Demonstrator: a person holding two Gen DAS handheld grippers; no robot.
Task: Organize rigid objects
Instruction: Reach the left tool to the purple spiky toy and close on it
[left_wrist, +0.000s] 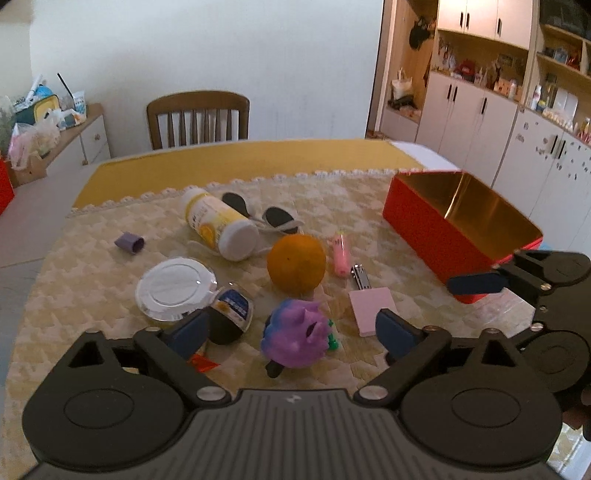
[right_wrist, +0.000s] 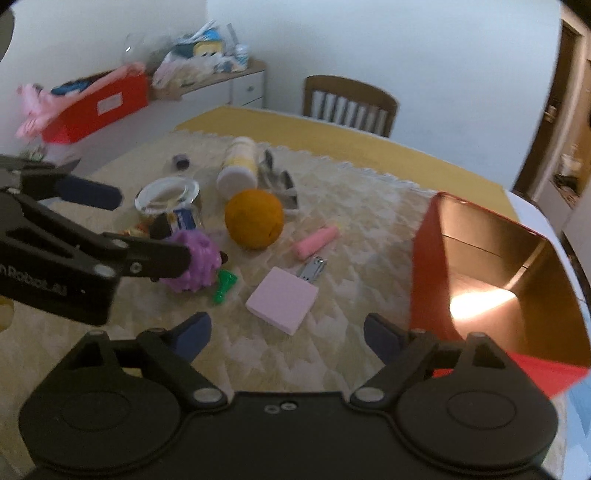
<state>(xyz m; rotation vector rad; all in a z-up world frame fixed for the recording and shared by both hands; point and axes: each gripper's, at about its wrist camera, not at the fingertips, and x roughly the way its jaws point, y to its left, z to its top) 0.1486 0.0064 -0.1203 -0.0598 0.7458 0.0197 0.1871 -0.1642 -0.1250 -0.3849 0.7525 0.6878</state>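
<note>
My left gripper (left_wrist: 291, 332) is open and hangs low over a purple spiky toy (left_wrist: 295, 334), which lies between its blue pads without touching them. An orange (left_wrist: 296, 266) sits just beyond the toy. In the right wrist view my right gripper (right_wrist: 288, 336) is also open with nothing in it. A pink note pad (right_wrist: 282, 304) lies just ahead of its fingers, and a nail clipper (right_wrist: 313, 267) and a pink tube (right_wrist: 317, 242) lie past that. An open red tin (right_wrist: 480, 266) with a gold inside stands to the right.
On the cream cloth also lie a white-and-yellow bottle (left_wrist: 218, 227) on its side, sunglasses (left_wrist: 266, 218), a purple cap (left_wrist: 129, 242), a clear-lidded jar (left_wrist: 173, 288) and a small green piece (left_wrist: 332, 338). A wooden chair (left_wrist: 197, 118) stands at the table's far edge.
</note>
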